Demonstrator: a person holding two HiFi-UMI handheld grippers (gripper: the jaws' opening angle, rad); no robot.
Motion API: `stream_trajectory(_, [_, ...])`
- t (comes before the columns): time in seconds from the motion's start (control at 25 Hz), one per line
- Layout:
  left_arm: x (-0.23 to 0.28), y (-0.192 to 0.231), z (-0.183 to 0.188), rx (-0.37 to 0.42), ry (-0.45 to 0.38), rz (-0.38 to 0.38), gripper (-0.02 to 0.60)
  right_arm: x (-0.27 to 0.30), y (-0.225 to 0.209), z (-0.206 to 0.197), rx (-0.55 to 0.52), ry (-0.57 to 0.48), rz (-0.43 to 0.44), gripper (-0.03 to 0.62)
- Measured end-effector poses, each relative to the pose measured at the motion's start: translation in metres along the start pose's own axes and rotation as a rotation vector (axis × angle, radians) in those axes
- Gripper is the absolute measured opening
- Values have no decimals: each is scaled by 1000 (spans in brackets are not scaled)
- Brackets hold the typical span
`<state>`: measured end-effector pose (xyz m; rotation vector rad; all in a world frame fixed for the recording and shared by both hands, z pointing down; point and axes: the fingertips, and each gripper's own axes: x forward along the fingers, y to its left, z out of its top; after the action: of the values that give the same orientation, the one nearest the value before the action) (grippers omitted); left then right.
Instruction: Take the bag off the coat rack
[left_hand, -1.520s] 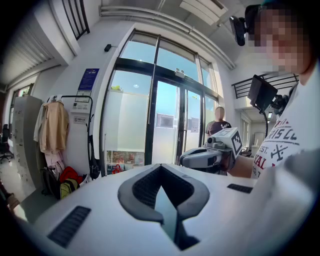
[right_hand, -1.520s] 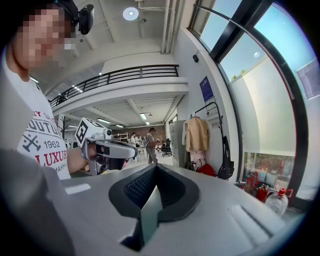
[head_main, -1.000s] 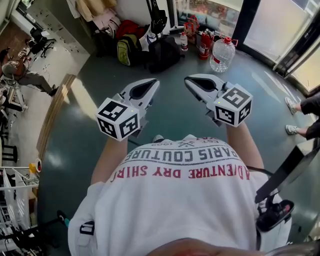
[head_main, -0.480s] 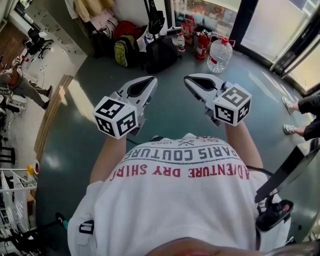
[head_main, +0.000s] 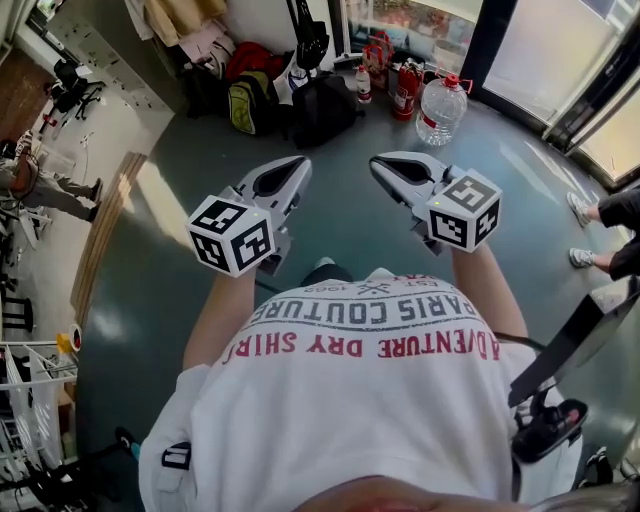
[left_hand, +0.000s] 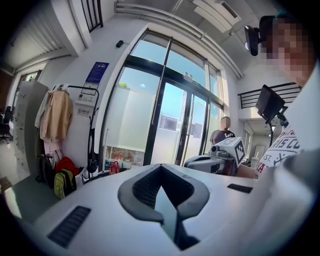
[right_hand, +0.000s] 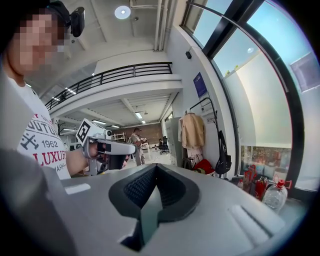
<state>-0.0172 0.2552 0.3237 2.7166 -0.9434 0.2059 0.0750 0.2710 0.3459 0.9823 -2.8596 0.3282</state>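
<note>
Both closed & empty: left gripper (head_main: 290, 168), right gripper (head_main: 385, 166), well apart from hanging bag (head_main: 313, 42)

Slack black bag (right_hand: 223, 161) on coat rack (left_hand: 82, 87)

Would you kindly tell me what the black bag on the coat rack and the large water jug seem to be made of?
Black bag: likely soft matte fabric, perhaps nylon; it hangs limp from long straps. Water jug: probably clear glossy plastic; it is see-through, with bright highlights.
</note>
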Motion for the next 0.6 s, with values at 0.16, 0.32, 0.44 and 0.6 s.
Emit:
stream_trajectory(0.16, [11,35,-4,-16,-14,15,2,30,-19,-10,11,20,6,0])
stream_trajectory(0.32, [42,91,-17,-36,-10,11,0,77,-59,-27,25,40,9,2])
stream_trajectory(0.44, [59,135,-6,-56,-12,1,0,116,-85,-18,27,63,5,0])
stream_trajectory(0.6, [95,216,17,-51,5,-12,0,186,-140,10,38,73,-16,1])
